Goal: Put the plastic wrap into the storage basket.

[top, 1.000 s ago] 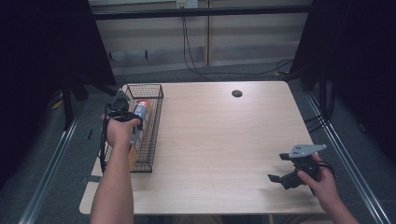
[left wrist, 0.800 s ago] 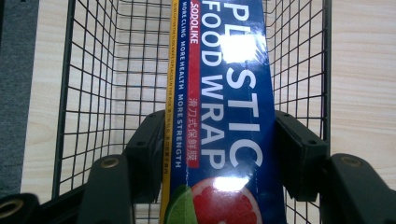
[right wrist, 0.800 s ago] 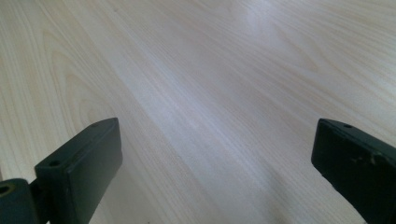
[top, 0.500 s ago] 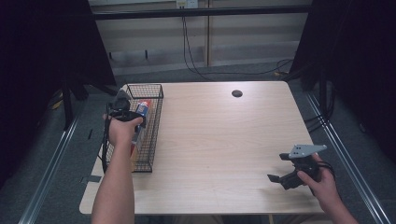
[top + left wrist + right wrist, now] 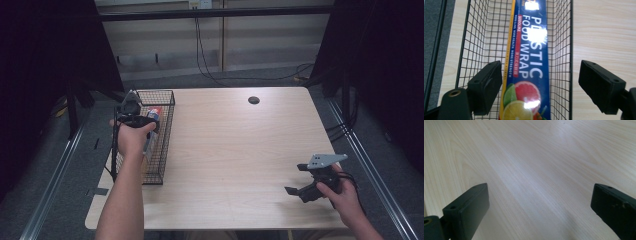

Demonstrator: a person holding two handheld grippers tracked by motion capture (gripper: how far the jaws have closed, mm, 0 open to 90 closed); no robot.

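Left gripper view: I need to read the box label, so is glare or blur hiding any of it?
Left gripper view: white glare blots the plastic wrap box at its top, across "PLASTIC" and over the fruit picture; the other lettering reads sharp. High view: label too small to read.

Wire basket (image 5: 162,145) is sitting at the table's (image 5: 240,150) left edge, running near to far; plastic wrap box (image 5: 529,65) is lying lengthwise inside it; left gripper (image 5: 131,112) is hovering over the basket's far part, jaws straddling the box from above; right gripper (image 5: 310,182) is sitting near the table's near-right corner, well apart; small round grommet (image 5: 253,100) is lying far-centre on the table.
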